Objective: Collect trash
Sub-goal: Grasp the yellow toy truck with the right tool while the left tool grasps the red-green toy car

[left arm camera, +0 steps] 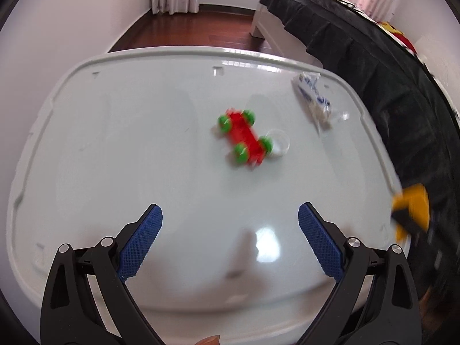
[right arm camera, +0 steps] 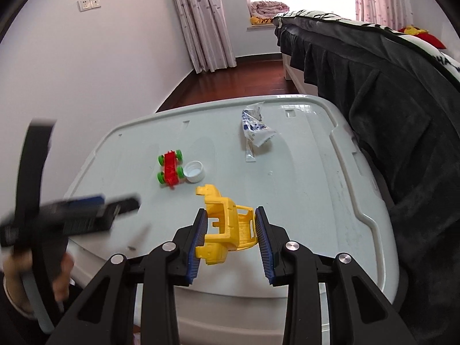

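My right gripper is shut on a yellow plastic toy shell, held above the white plastic lid; in the left wrist view that yellow toy shell shows blurred at the right edge. A red toy car with green wheels lies on the lid beside a white bottle cap. A crumpled white and blue wrapper lies near the far edge. My left gripper hangs open over the lid, nothing between its fingers; it appears blurred at the left as the left gripper.
A bed draped in dark cloth runs along the lid's right side. Dark wood floor, curtains and a white wall lie behind. A hand holds the left tool at the lower left.
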Demonstrator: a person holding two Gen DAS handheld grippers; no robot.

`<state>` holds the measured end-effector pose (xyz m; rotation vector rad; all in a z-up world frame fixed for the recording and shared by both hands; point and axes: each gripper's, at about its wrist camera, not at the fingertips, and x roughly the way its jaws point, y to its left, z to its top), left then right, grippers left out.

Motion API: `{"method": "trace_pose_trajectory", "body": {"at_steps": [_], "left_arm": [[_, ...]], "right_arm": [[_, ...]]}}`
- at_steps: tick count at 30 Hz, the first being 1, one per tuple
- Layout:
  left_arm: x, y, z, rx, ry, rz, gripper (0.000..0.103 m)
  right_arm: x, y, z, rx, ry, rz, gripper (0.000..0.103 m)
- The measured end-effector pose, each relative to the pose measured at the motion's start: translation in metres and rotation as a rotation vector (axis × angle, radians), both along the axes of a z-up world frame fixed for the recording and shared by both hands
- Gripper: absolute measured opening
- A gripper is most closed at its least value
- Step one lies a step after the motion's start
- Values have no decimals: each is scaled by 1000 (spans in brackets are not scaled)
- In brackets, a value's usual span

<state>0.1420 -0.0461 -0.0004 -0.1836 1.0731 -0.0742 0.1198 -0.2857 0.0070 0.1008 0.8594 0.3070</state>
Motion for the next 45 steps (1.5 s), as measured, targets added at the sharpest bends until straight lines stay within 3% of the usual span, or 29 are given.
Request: {"method": "trace_pose_trajectory", "body": {"at_steps": [5,13,21,26,32,33,35,39,40,45], "left_arm": [[54,-2,-6,-93,58,140,93],[107,-1,-31,-68,123,271,93],[110,-2,-43,31,131,317,93],[105,-6,-48,139,128,334,93],[104,0,-48,142,121,322,93],[103,-1,-48,146,119,313,91],[103,-3,-44,154,91,298,73],[114,-20,-40,188,66,277,50],[115,-22,-38,177,57,267,40],[117,-27,-38,180,41,250,40]], "right_arm": [[5,-20,-1,44,0,-32,34],[8,-41,0,135,11,-67,34],[13,-49,-1,199,34,-77,34],[12,-50,0,214,37,-85,34],[13,-48,1,210,40,-77,34],[13,-48,1,209,42,-75,34],[13,-48,1,213,43,-75,34],[14,-48,0,217,44,-76,34],[14,-48,-1,218,45,-75,34],[15,-49,-2,220,50,-75,34]]}}
